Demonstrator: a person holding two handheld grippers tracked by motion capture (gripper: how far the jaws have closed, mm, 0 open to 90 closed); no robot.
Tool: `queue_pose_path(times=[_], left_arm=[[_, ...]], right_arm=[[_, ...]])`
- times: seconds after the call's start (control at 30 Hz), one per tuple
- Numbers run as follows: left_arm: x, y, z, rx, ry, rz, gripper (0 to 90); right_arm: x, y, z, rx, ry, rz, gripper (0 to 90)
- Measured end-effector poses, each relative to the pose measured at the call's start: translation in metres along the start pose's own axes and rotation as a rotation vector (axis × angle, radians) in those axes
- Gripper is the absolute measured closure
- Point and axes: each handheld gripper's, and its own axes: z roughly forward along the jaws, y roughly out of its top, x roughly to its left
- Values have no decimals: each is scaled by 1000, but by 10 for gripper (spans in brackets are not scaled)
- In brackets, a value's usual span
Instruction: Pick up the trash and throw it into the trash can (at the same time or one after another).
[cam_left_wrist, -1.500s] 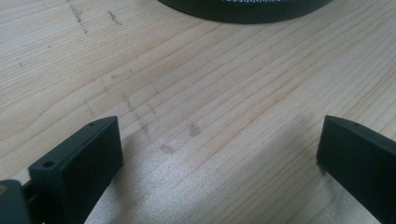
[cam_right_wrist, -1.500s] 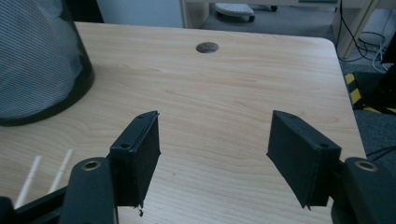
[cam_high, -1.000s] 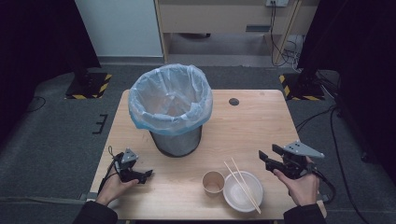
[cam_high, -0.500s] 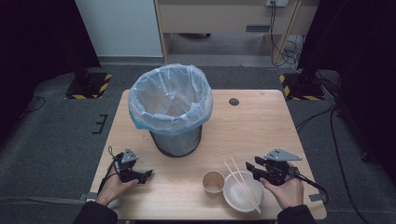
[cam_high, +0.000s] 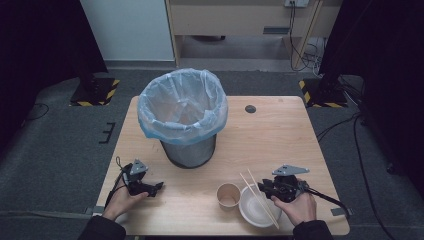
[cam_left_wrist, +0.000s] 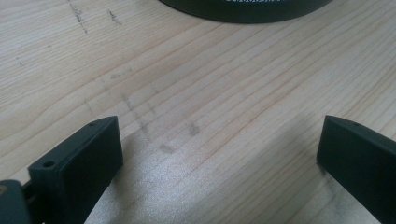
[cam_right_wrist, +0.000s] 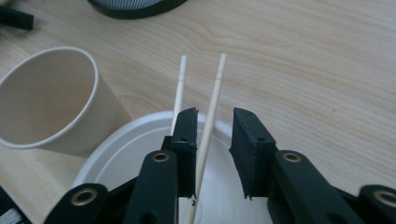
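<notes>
1. The right gripper (cam_right_wrist: 214, 154) hangs over the white bowl (cam_high: 257, 210), jaws narrowed around one chopstick (cam_right_wrist: 210, 121) but not visibly pinching it; the other chopstick (cam_right_wrist: 178, 88) lies outside.
2. The left gripper (cam_left_wrist: 219, 154), jaws wide and empty, rests on the table (cam_high: 280, 140).
3. The paper cup (cam_high: 229, 195) stands beside the bowl.
4. The lined trash bin (cam_high: 183, 107) behind looks empty; clearing seems barely begun.

**Room around the table**

Light wooden table (cam_high: 280, 135), a round dark grommet (cam_high: 250, 109) near its far edge. Grey carpet floor (cam_high: 70, 145). Two black stands with yellow-black hazard-striped bases (cam_high: 95, 91) flank the table. White panel (cam_high: 127, 27) and wooden cabinet (cam_high: 240, 17) behind; cables (cam_high: 300, 50) on the floor.
</notes>
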Motion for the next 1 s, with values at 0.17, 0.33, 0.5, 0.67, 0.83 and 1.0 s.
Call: queue_pose_path(times=[0.17, 0.33, 0.5, 0.67, 0.83, 1.0], left_arm=[[0, 0, 0, 0, 0, 0, 0], [0, 0, 0, 0, 0, 0, 0], [0, 0, 0, 0, 0, 0, 0], [0, 0, 0, 0, 0, 0, 0], [0, 0, 0, 0, 0, 0, 0], [0, 0, 0, 0, 0, 0, 0]], right_arm=[[2, -2, 4, 45, 18, 0, 754], [2, -4, 8, 96, 26, -7, 762], [2, -6, 11, 130, 26, -19, 771], [1, -7, 13, 158, 30, -25, 787], [0, -8, 15, 174, 35, -21, 793], [0, -10, 18, 197, 30, -28, 810]])
